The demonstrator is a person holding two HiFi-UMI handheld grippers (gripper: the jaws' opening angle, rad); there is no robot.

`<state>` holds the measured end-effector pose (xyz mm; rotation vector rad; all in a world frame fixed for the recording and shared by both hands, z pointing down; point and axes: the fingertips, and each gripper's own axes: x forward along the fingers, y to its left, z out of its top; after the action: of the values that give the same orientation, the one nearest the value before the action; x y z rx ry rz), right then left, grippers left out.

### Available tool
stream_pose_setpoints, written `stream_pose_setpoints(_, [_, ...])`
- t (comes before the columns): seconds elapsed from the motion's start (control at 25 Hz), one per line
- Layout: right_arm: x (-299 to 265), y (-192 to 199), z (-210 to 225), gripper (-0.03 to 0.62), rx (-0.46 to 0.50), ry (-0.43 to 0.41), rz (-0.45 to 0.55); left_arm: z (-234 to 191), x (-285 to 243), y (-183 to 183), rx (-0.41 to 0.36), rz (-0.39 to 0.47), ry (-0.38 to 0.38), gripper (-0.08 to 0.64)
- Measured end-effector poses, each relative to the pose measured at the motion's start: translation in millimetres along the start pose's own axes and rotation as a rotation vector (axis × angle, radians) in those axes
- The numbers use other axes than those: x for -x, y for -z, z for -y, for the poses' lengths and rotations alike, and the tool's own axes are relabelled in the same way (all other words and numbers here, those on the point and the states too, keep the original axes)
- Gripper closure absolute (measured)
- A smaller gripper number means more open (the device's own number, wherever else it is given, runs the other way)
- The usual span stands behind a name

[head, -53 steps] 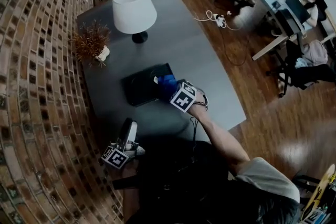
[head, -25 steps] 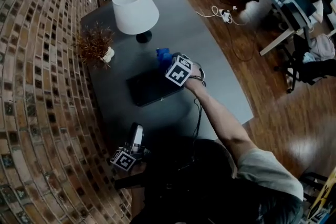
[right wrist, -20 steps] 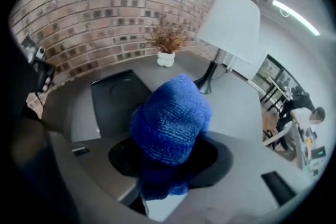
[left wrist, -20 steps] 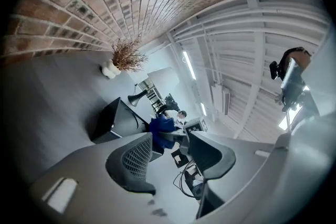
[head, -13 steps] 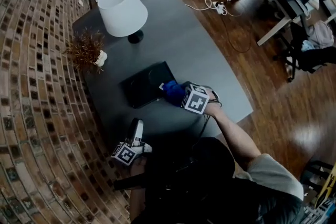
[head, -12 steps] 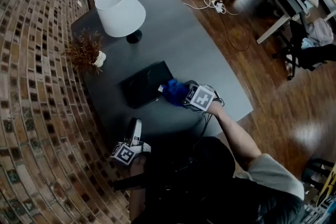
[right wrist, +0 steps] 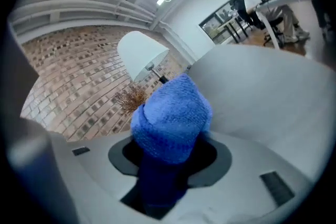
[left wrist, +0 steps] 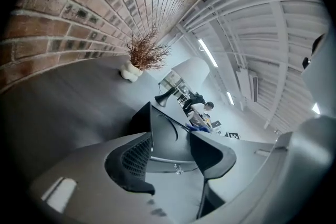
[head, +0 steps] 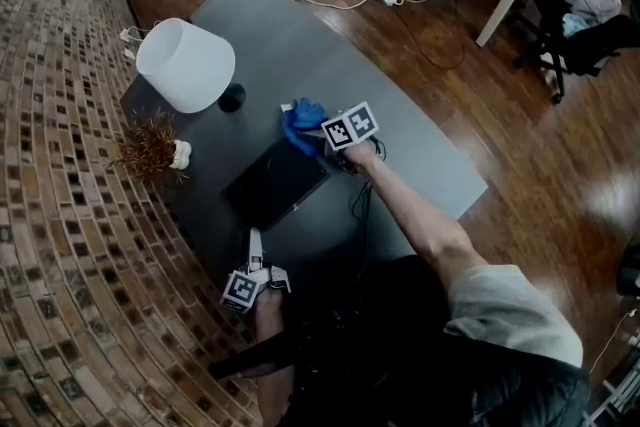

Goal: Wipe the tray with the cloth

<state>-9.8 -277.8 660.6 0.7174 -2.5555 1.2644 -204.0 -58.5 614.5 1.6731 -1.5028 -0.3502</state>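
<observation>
the head view is dim and flat, with a pale glare on the wooden floor (head: 600,200) at the right, and the brick wall (head: 60,215) bends with fisheye distortion. both gripper views are round with black corners. ceiling strip lights (left wrist: 207,52) glow bright in the left gripper view. in the right gripper view the close cloth (right wrist: 170,115) is soft, its lower part in shadow.

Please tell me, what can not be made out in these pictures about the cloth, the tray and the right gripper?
- Fingers of the right gripper: in the right gripper view the cloth covers their pads.
- Tray surface, clean or dirty: too dark in the head view and the left gripper view.
- Whether the cloth touches the table: its underside shows in no view.
</observation>
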Motion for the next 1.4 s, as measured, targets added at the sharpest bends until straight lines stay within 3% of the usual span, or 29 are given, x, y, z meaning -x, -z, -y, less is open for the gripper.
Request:
stream_pose_setpoints(0.12, [12,26,-6,0.408,-0.121,-0.086,-0.078,1,-7,0,0.001,-0.008,0.010,0.347])
stream_pose_setpoints(0.2, [31,56,-12,0.411,-0.142,-0.109,-0.188,7,-12,-3,0.011,-0.005,0.039,0.347])
stream_pose_setpoints(0.28, [51,89,-11,0.411,-0.089,-0.099,-0.329,9,-12,-5,0.015,-0.003,0.042,0.347])
stream_pose_setpoints(0.36, [63,101,-1,0.411,0.051,-0.030,-0.410,6,-10,-4,0.019,-0.006,0.018,0.347])
stream_pose_setpoints(0.44, [58,72,9,0.411,0.169,0.060,-0.331,7,-11,-5,0.006,-0.009,0.018,0.347])
stream_pose_setpoints(0.56, [23,7,14,0.408,0.222,0.122,-0.119,7,-11,-4,-0.001,-0.014,0.008,0.347])
stream_pose_setpoints(0.64, [-3,-1,22,0.407,0.240,0.150,-0.127,6,-9,-2,-0.006,-0.017,0.003,0.347])
stream_pose_setpoints(0.72, [-15,18,33,0.407,0.243,0.173,-0.210,8,-9,1,0.011,-0.014,0.013,0.347])
stream_pose_setpoints(0.84, [0,48,30,0.411,0.179,0.130,-0.248,12,-11,3,0.020,-0.004,0.041,0.347])
stream_pose_setpoints(1.04, [51,108,4,0.420,0.161,0.042,-0.359,9,-12,-3,0.014,0.022,0.019,0.347])
stream_pose_setpoints(1.12, [76,138,-11,0.420,0.175,-0.029,-0.463,13,-12,-1,0.033,0.026,0.030,0.347])
stream_pose_setpoints(1.2, [96,162,-23,0.419,0.253,-0.090,-0.594,16,-8,2,0.045,0.015,0.032,0.347])
stream_pose_setpoints(1.28, [103,143,-17,0.417,0.358,-0.036,-0.602,17,2,8,0.058,0.012,0.018,0.347])
stream_pose_setpoints(1.4, [77,48,-1,0.411,0.471,0.125,-0.400,21,9,29,0.131,0.010,0.002,0.347])
